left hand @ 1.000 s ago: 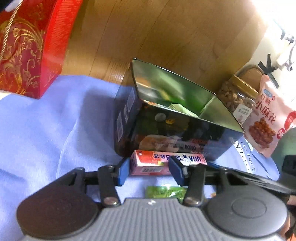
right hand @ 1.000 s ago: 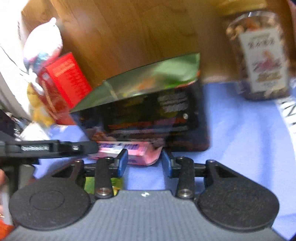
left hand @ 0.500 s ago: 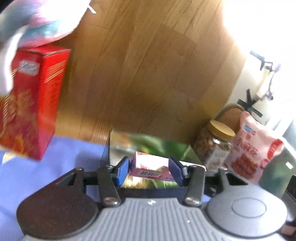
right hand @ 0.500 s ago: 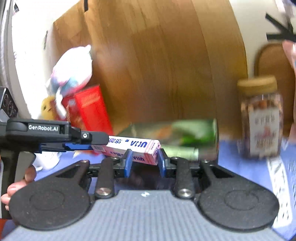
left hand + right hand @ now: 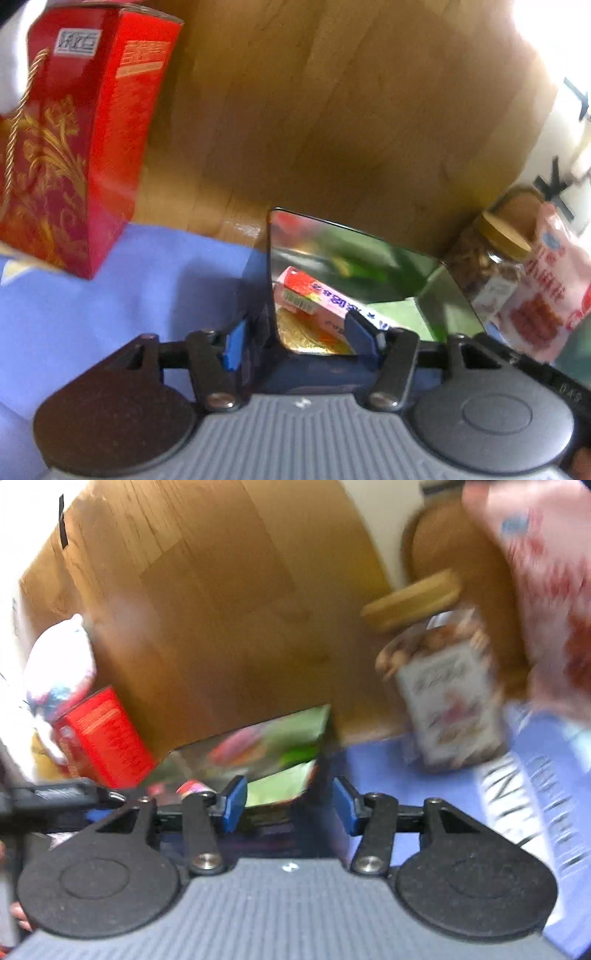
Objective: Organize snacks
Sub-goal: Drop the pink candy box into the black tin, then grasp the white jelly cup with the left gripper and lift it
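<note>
Pink snack box [image 5: 325,299] now lying tilted inside the open tin [image 5: 354,258], resting on a gold wrapper and green packets; half a second ago held aloft between both grippers, a second ago flat on the blue cloth [image 5: 147,295] before the tin. Delivered, by the look of it. Left gripper [image 5: 299,339] spread wide, straddling the tin's near corner, one blue pad outside the wall and one inside close against the box, gripping nothing. Right gripper [image 5: 286,803] likewise let go, pads apart on either side of the tin's other near corner, nothing between them but the wall. Judged: this item finished, both tools free for the next snack. Round about: red gift box [image 5: 74,140] standing on the cloth well left of the tin; nut jar [image 5: 491,266] with tan lid just right of it; pink snack bag [image 5: 550,284] touching the jar. Tin wall between each pair of pads, so a lift before any sideways move seems wise. Right view blurred; tin contents there unclear.
</note>
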The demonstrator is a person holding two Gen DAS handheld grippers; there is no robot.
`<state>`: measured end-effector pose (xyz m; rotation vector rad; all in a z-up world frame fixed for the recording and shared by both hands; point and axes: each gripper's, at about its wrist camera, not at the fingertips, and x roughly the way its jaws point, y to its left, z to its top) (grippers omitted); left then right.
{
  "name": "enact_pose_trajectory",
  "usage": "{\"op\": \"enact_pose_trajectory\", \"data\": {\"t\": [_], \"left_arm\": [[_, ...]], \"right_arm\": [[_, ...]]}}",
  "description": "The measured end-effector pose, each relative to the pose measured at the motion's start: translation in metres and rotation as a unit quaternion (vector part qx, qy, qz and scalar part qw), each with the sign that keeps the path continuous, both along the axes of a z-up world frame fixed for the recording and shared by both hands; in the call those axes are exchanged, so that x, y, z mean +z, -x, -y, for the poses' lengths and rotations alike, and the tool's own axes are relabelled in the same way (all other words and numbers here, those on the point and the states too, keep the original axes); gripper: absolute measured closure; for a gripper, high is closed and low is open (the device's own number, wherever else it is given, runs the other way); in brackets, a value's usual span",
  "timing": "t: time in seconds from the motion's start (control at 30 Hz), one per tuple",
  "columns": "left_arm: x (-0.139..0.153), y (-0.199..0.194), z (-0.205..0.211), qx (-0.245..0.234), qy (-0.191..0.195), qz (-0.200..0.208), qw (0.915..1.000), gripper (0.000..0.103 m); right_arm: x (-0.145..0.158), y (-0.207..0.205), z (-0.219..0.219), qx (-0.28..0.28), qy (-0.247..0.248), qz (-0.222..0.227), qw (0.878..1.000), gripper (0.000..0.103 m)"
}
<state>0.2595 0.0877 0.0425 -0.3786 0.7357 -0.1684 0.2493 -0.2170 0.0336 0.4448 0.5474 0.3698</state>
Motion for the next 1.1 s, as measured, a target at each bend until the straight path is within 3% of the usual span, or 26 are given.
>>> {"op": "enact_pose_trajectory", "data": {"t": [0.17,0.27,0.37,0.43,0.53,0.57,0.67,0.77,0.9,0.97,1.0,1.03,1.1], "left_arm": [[0.005,0.01,0.004,0.003,-0.029,-0.004,0.9996,0.048],[0.008,0.025,-0.009,0.002,-0.003,-0.004,1.0,0.04],[0.02,0.054,-0.02,0.016,-0.008,0.028,0.9995,0.04],[0.024,0.076,-0.028,0.02,0.009,0.041,0.9989,0.041],[0.02,0.094,-0.02,-0.027,0.061,0.027,0.9974,0.044],[0.019,0.098,-0.006,-0.057,0.061,0.025,0.9962,0.046],[0.019,0.11,0.044,-0.138,0.0,0.04,0.9896,0.047],[0.019,0.115,0.082,-0.205,-0.056,0.043,0.9763,0.045],[0.004,0.103,0.113,-0.224,-0.12,0.018,0.967,0.043],[-0.012,0.092,0.122,-0.209,-0.169,0.0,0.9633,0.042],[-0.019,0.089,0.122,-0.213,-0.162,-0.011,0.9635,0.047],[-0.023,0.086,0.123,-0.222,-0.143,-0.017,0.9642,0.066],[-0.022,0.083,0.119,-0.218,-0.113,-0.031,0.9689,0.066]], "right_arm": [[0.008,0.013,-0.011,-0.001,0.014,-0.008,1.0,0.044],[0.011,0.025,-0.02,0.012,0.026,0.0,1.0,0.044],[0.021,0.045,-0.011,-0.001,0.033,0.019,0.999,0.045],[0.024,0.063,-0.003,-0.008,0.023,0.03,0.999,0.045],[0.016,0.094,0.0,0.02,0.0,0.02,1.0,0.048],[0.012,0.103,-0.004,0.028,0.001,0.015,0.999,0.052],[0.001,0.125,-0.013,0.033,0.012,0.004,0.999,0.062],[-0.007,0.129,-0.024,0.053,0.025,-0.015,0.998,0.066],[-0.016,0.12,-0.035,0.07,0.042,-0.036,0.996,0.065],[-0.02,0.111,-0.038,0.07,0.052,-0.04,0.995,0.065],[-0.022,0.106,-0.041,0.069,0.057,-0.041,0.995,0.064],[-0.024,0.103,-0.042,0.072,0.06,-0.042,0.995,0.064],[-0.028,0.095,-0.045,0.081,0.061,-0.044,0.994,0.067]]}}
